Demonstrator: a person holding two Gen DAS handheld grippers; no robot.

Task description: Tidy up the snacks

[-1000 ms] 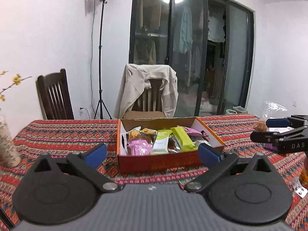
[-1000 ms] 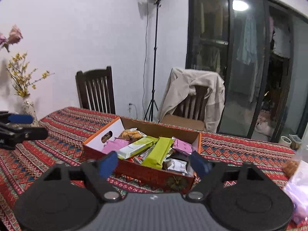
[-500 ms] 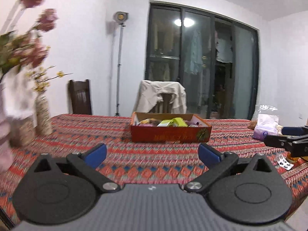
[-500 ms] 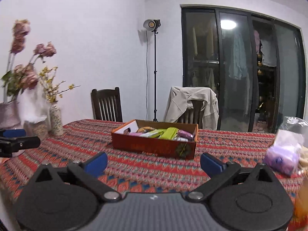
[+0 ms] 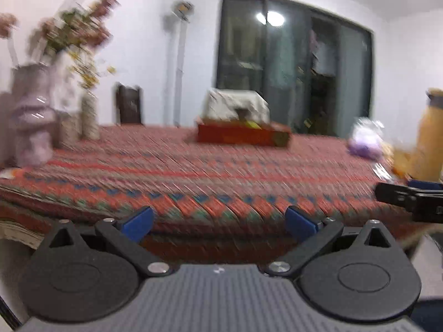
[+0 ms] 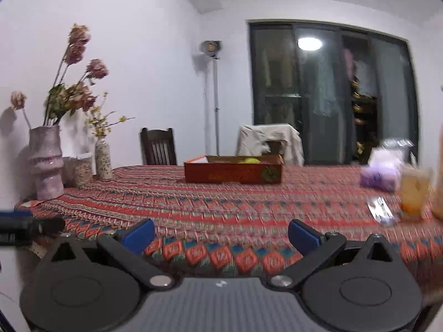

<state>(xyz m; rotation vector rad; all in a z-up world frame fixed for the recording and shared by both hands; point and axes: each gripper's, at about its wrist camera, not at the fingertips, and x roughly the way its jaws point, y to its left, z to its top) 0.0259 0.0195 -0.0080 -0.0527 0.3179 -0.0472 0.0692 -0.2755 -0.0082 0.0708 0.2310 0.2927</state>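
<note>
The orange-red snack box (image 5: 243,135) stands far off across the patterned tablecloth, with yellow-green packets just showing above its rim; it also shows in the right wrist view (image 6: 234,171). My left gripper (image 5: 218,222) is open and empty, back at the near table edge. My right gripper (image 6: 220,233) is open and empty, over the near part of the cloth. The right gripper's fingers (image 5: 409,196) show at the right of the left view. The left gripper's fingers (image 6: 27,227) show at the left of the right view.
Vases with dried flowers (image 6: 45,163) stand at the table's left. A purple bag (image 6: 379,174), an orange drink glass (image 6: 414,193) and a small wrapper (image 6: 380,210) lie at the right. Two chairs (image 6: 157,146) stand behind the table. The near table edge (image 5: 83,210) runs below the left gripper.
Both grippers have pulled far back from the snack box to the near table edge, staying open and empty. The box now looks small and distant; the views are motion-blurred.
</note>
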